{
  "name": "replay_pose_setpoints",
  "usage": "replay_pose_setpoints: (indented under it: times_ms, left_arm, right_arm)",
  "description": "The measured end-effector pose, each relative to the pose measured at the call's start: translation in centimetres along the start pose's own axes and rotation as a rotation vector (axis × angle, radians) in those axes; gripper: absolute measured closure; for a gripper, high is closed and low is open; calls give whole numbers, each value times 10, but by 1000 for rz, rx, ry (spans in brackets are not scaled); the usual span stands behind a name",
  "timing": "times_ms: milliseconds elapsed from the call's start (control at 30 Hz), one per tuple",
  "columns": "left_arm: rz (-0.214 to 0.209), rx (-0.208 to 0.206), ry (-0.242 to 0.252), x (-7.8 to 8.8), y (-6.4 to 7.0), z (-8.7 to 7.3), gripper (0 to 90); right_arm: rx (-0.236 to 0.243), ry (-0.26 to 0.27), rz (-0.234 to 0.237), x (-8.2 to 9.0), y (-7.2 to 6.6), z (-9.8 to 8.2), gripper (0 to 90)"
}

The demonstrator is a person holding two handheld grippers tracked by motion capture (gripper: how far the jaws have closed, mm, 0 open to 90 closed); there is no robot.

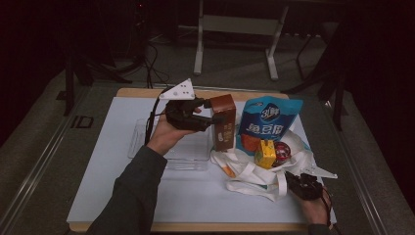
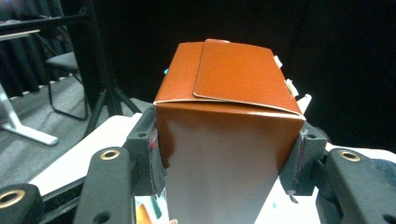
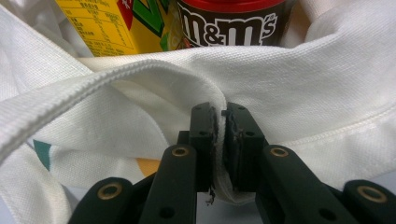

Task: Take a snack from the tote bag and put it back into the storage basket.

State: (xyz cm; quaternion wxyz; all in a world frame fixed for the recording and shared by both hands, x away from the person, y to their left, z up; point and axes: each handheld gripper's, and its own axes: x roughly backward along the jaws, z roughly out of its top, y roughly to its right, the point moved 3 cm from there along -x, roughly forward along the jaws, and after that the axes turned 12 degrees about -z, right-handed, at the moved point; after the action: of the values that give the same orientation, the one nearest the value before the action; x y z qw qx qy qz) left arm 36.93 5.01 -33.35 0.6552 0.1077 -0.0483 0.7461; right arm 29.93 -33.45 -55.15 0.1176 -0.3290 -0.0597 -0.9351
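My left gripper (image 1: 214,111) is shut on a tall brown carton (image 1: 224,122), held upright above the left edge of a white cloth bag (image 1: 254,171). In the left gripper view the carton (image 2: 224,140) sits squeezed between both pads, its folded top facing the camera. My right gripper (image 1: 293,181) at the front right is shut on the bag's rim; in the right gripper view the pads pinch a fold of the white fabric (image 3: 219,140). Inside the bag are a blue snack pouch (image 1: 266,122), a yellow juice box (image 1: 265,154) and a dark M&M's tub with a red lid (image 1: 282,152).
A clear plastic tray (image 1: 188,156) lies on the white mat (image 1: 147,191) left of the bag, under my left hand. The wooden table edge (image 1: 195,227) runs along the front. Stand legs and cables crowd the dark floor beyond the table.
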Motion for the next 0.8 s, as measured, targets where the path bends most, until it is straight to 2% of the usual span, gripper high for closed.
replay_pose_setpoints:
  times_ms: [167, 300, 800]
  left_arm:
    - [11, -1, 0, 11, -1, -1, 430]
    - [1, -7, 8, 18, -2, -1, 430]
    - [27, -26, -48, 33, -5, -8, 429]
  right_arm:
    - [0, 4, 1, 0, 0, 0, 812]
    - [-1, 5, 2, 0, 0, -1, 812]
    - [-3, 4, 6, 0, 1, -1, 812]
